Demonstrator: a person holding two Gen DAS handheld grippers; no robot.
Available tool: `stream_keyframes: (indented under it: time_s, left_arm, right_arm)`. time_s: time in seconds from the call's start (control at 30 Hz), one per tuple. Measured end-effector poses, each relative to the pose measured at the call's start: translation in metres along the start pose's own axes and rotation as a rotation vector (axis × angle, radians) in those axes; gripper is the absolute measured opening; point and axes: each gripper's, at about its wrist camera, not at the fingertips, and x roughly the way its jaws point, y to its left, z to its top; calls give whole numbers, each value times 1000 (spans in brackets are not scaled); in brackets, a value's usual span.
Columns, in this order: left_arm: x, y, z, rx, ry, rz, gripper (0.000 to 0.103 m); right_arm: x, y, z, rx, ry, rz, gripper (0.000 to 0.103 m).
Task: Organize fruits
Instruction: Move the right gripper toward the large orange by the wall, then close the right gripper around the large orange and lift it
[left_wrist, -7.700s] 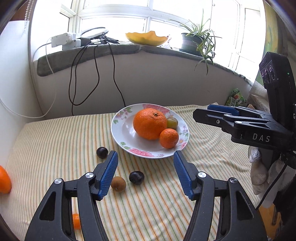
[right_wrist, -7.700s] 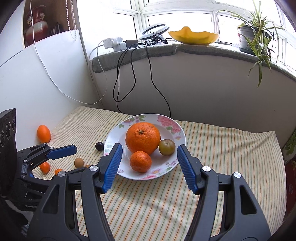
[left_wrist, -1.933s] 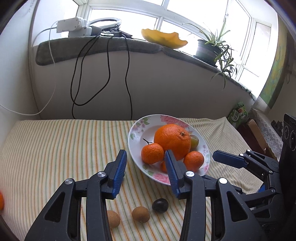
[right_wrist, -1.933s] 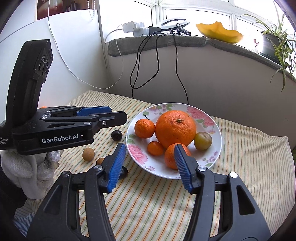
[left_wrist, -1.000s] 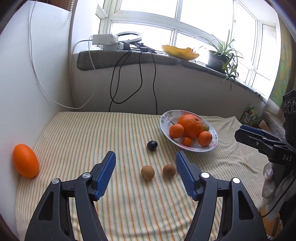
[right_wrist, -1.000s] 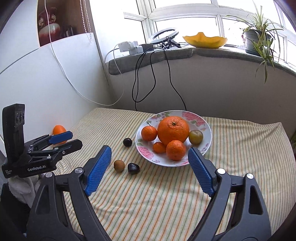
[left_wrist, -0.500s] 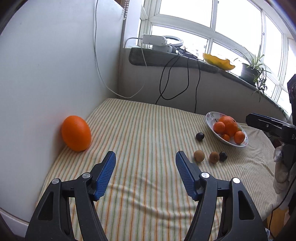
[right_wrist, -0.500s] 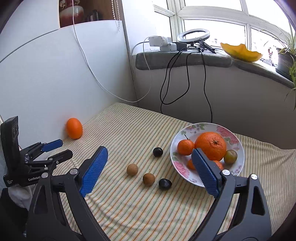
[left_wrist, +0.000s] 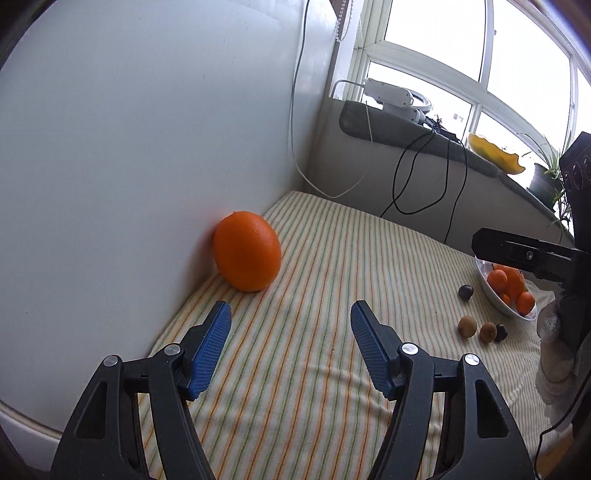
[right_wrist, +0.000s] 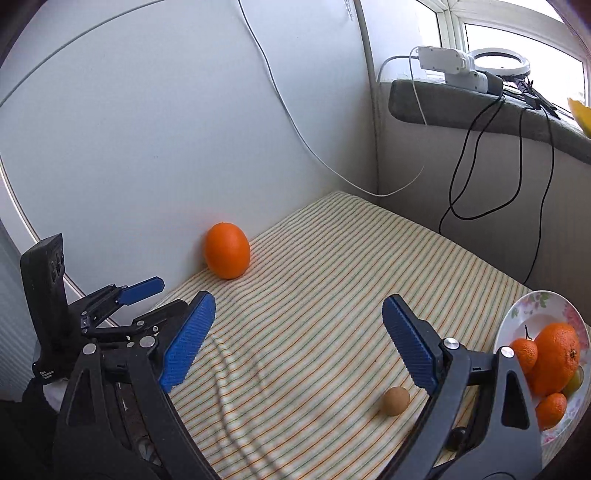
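Currently spread and empty: left gripper (left_wrist: 290, 314) fingers, aimed at large orange (left_wrist: 246, 256) at 11 o'clock against wall (left_wrist: 129, 147). Likewise agape, just widened, gripping nothing: right gripper (right_wrist: 299, 310).

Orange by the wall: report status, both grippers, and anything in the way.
Left gripper open, empty; right gripper just opened wider, empty. Orange on striped cloth, touching the wall, ungrasped. Nothing between it and either gripper.
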Motion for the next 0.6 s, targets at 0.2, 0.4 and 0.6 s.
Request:
stream_keyframes:
  time_s: [0.2, 0.4, 0.6]
  left_arm:
    - [12, 12, 4, -13, 4, 1, 67]
    - [26, 16, 7, -19, 11, 8, 67]
    - [36, 22, 10, -23, 22, 4, 64]
  right_arm:
    - [50, 15, 17, -8, 52, 105, 94]
    - [98, 31, 26, -19, 102, 180, 91]
    - [137, 35, 31, 0, 151, 242, 82]
